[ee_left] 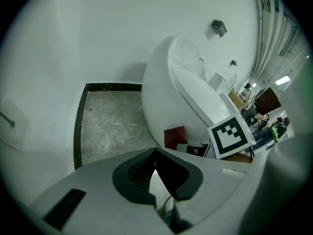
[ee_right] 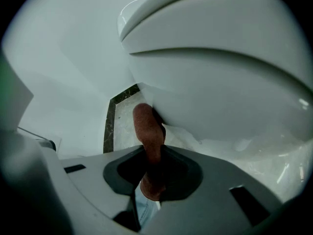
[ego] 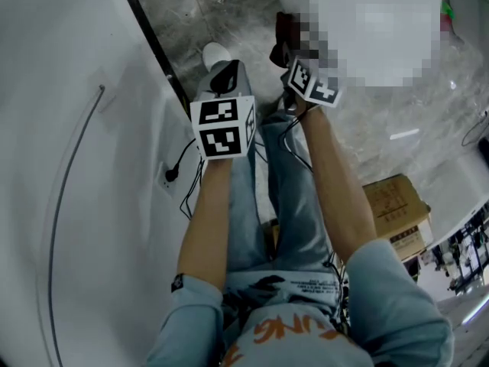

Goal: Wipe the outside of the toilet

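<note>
A: Right gripper view: right gripper (ee_right: 154,155) is clamped on a red-brown cloth (ee_right: 146,124), which sticks out past the jaws.
B: Contact?
A: The cloth tip sits against the lower outer curve of the toilet (ee_right: 220,82), just above the grey floor (ee_right: 122,131).
B: Left?
A: Left gripper (ee_left: 155,153): jaw tips meet, nothing between. It's apart from the toilet, over the floor, near the white wall (ee_left: 73,43).

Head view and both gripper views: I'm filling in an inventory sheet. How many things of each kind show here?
toilet: 1
brown-red cloth: 1
tools: 2, the left tool and the right tool
cardboard box: 1
Total: 5
</note>
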{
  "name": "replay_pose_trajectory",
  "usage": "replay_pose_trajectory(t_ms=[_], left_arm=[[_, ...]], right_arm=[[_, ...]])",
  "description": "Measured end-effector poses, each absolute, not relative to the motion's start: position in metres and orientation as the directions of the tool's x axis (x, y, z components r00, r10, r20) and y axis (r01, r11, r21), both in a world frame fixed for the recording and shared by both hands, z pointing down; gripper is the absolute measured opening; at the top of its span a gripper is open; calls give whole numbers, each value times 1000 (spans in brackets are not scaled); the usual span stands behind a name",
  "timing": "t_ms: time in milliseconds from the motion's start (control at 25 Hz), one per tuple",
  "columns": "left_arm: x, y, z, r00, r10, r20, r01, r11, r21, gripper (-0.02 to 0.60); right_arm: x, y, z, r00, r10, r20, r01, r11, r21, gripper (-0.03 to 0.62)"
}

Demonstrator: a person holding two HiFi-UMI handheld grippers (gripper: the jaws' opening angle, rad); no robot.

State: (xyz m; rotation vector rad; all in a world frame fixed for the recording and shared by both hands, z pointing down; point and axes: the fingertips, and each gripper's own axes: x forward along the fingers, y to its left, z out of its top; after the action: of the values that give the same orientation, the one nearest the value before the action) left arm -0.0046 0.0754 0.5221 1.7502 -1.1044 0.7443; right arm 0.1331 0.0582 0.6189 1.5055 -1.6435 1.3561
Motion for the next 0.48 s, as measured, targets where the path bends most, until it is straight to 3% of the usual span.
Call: replay_pose_trajectory(t_ms=[480], left_arm=[[61, 127, 519, 462, -312, 830, -883, -249, 398, -6]], right_arm=[[197, 127, 614, -203, -388, 899, -945, -161, -283, 71]])
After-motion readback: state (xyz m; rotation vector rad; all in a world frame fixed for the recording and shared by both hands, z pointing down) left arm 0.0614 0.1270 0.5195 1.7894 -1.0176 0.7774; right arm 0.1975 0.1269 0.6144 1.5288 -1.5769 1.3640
